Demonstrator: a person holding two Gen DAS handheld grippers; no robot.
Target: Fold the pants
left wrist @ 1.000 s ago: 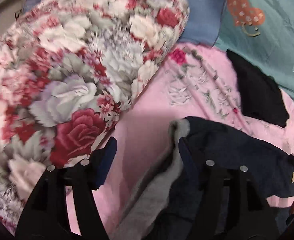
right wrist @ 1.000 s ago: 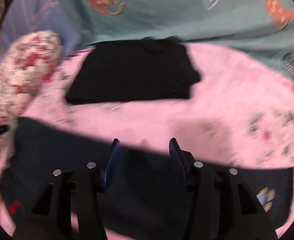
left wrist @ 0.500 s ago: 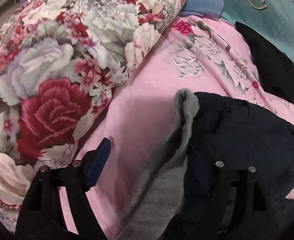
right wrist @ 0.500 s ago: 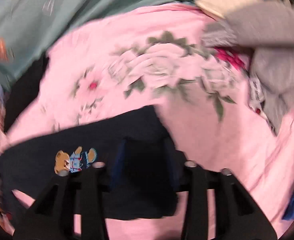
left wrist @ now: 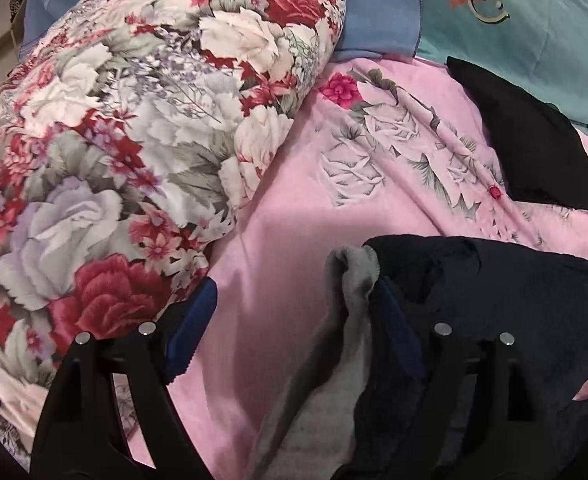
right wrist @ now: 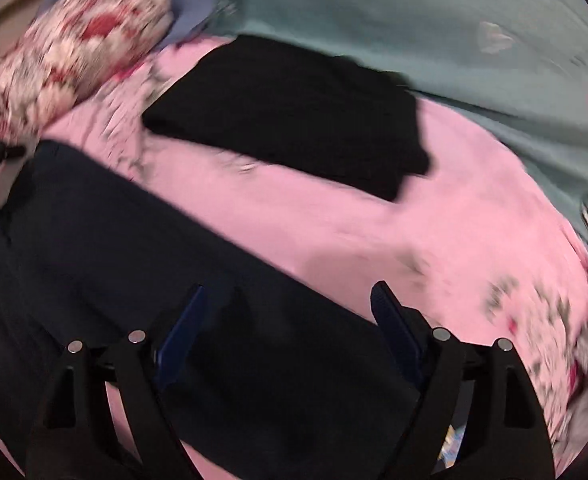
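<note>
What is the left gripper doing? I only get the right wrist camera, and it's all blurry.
Observer: The left gripper is open. Its jaws have just been opening, and a grey fold of the dark pants lies between them, unpinched.
Operator: Grey? My pants look all dark!
Observer: The grey lining shows where the pants' edge is turned out.
Operator: Anything pretty nearby?
Observer: A pink-red flower is printed on the pink sheet.

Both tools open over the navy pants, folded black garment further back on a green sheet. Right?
Not quite: the sheet under the black garment is pink, as the right wrist view shows. The rest holds: left tool and right tool stand open, jaws having just opened, over the navy pants.
</note>
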